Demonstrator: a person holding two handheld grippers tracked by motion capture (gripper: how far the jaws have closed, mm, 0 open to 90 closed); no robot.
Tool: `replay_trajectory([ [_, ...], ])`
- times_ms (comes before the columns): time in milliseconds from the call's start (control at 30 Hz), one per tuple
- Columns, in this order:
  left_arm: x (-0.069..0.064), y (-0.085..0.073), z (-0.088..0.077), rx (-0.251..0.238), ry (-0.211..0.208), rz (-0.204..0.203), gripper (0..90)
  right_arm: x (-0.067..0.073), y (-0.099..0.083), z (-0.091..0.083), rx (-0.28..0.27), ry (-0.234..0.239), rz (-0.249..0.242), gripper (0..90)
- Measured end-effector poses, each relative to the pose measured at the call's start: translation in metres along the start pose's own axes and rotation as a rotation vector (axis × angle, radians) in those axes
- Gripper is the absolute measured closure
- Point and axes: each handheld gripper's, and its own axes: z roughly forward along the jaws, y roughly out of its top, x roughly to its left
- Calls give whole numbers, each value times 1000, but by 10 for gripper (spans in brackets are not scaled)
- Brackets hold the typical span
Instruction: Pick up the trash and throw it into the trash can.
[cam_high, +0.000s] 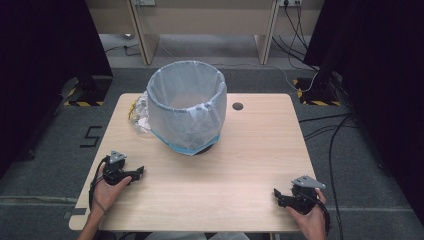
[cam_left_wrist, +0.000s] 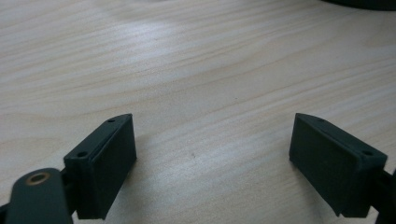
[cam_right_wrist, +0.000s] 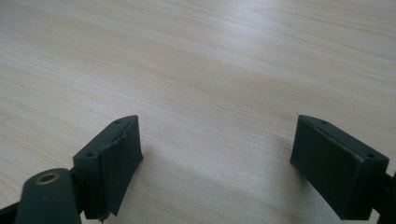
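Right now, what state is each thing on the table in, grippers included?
Bin: upright, open-topped, lined with a translucent bag.
Bag: folded over the bin's rim, hanging down its outside.
Crumpled plastic: lying on the table against the bin's left side.
Left gripper: open, fingers holding nothing, low over bare wood.
Right gripper: open, holding nothing.

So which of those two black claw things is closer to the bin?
The left gripper. It rests at the table's near-left edge, closer to the bag-lined bin than the right gripper at the near-right corner.
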Motion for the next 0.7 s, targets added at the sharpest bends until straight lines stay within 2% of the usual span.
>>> replay_trajectory([
  [300,4,1,-1,-9,-14,-10,169,-1,0,0,0,3,-6,159],
  [400,6,4,-1,-29,-21,-32,169,-1,0,0,0,4,-6,159],
  [633,13,22,-6,-71,-26,-45,167,-1,0,0,1,4,-4,159],
  [700,18,32,-2,-85,-39,-63,165,-1,0,0,0,3,-4,158],
])
